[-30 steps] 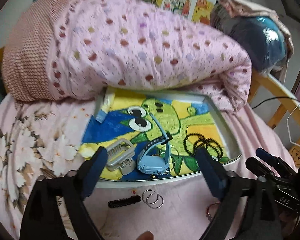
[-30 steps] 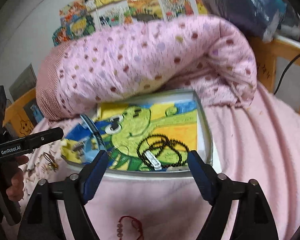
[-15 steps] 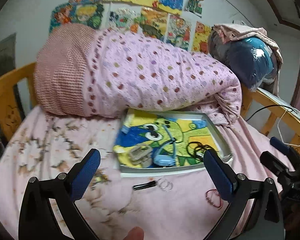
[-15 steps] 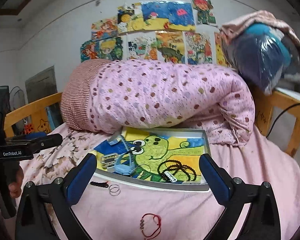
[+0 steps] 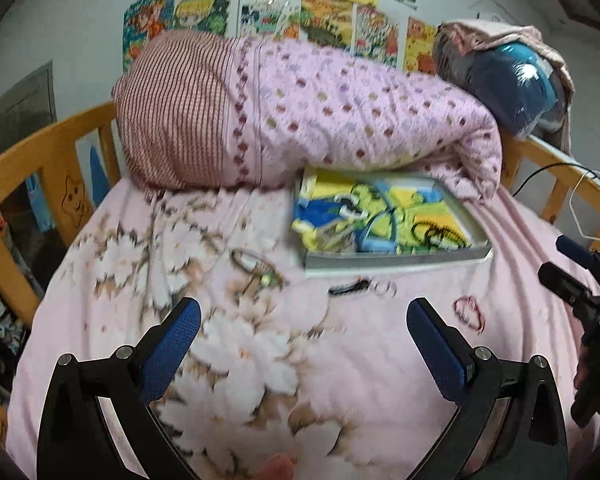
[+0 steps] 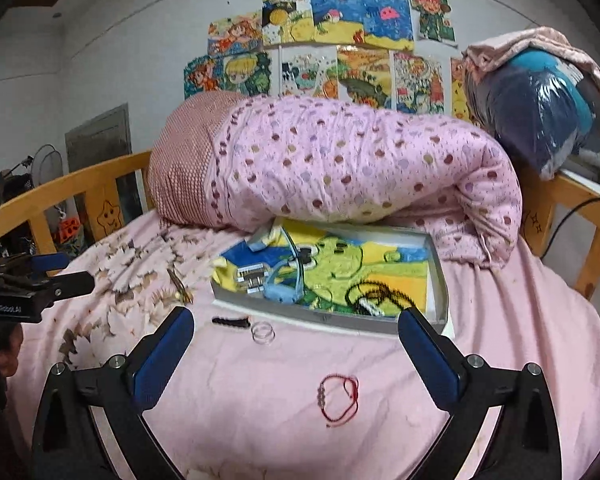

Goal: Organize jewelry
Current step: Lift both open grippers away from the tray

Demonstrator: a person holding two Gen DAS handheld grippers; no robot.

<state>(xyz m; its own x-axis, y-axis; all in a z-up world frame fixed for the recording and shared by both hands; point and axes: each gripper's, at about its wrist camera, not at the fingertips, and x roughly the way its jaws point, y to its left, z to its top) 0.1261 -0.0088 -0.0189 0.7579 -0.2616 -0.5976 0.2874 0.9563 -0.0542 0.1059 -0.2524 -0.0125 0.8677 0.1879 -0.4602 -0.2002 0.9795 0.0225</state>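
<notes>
A shallow grey tray (image 6: 332,318) (image 5: 396,261) lined with a frog-print cloth lies on the pink bed. It holds a blue watch (image 6: 282,290), a pale hair clip (image 6: 252,276) and black bead bracelets (image 6: 374,294). In front of it on the sheet lie a black hair clip (image 6: 230,321), two clear rings (image 6: 263,332), a red string bracelet (image 6: 338,398) (image 5: 469,312) and a gold-coloured piece (image 6: 181,286) (image 5: 256,266). My left gripper (image 5: 304,346) hangs open and empty above the floral sheet. My right gripper (image 6: 296,350) is open and empty above the red bracelet.
A rolled pink dotted quilt (image 6: 340,164) lies against the back of the tray. A wooden bed rail (image 6: 80,188) runs around the bed. A bagged blue bundle (image 6: 540,116) sits at the back right. A cable (image 6: 572,216) hangs at the right. Drawings cover the wall.
Both grippers have pulled back and up from the tray, so much more of the bed shows. The left view has swung to the left. Both stay open and empty.
</notes>
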